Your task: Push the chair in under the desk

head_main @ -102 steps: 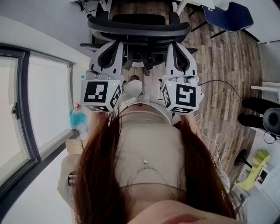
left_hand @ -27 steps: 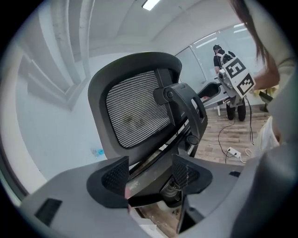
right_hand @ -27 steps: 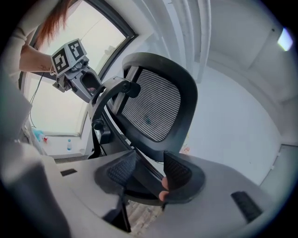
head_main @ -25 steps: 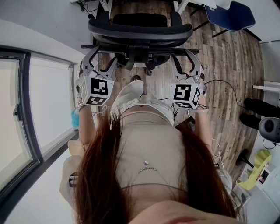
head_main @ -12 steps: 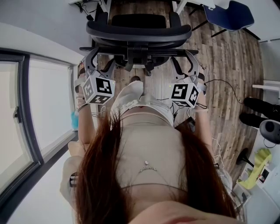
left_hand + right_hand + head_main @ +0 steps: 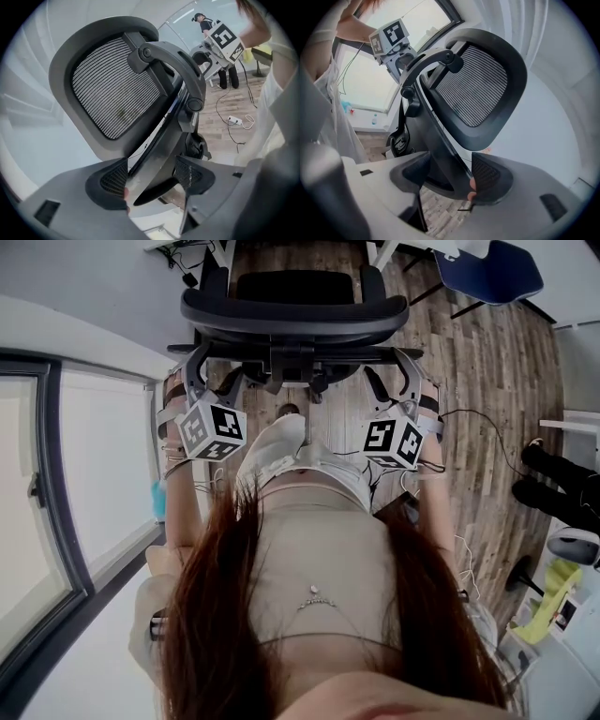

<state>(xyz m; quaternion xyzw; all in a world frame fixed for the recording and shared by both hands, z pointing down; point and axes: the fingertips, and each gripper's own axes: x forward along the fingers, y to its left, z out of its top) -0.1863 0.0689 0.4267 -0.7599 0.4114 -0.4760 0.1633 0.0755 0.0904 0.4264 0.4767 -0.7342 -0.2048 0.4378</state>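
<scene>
A black office chair [image 6: 295, 310] with a mesh backrest [image 6: 112, 89] stands in front of me, its back toward me. My left gripper [image 6: 204, 371] sits at the backrest's left edge and my right gripper [image 6: 398, 373] at its right edge. In the left gripper view the backrest's dark frame runs between the jaws of the left gripper [image 6: 152, 178]. It lies against the left pad, with a gap at the other. The right gripper [image 6: 451, 174] straddles the frame [image 6: 440, 154] likewise. Both pairs of jaws have just been opening and stand open around the frame.
White desk legs [image 6: 384, 251] show past the chair at the top. A blue chair [image 6: 492, 273] stands at top right. A large window [image 6: 56, 474] runs along the left. A cable [image 6: 478, 423] and a power strip [image 6: 236, 121] lie on the wood floor. Another person's black shoes [image 6: 553, 474] are at the right.
The chair has slid a little away from me. Both grippers have sunk slightly, rolled, and their jaws have spread wider around the backrest's edges.
</scene>
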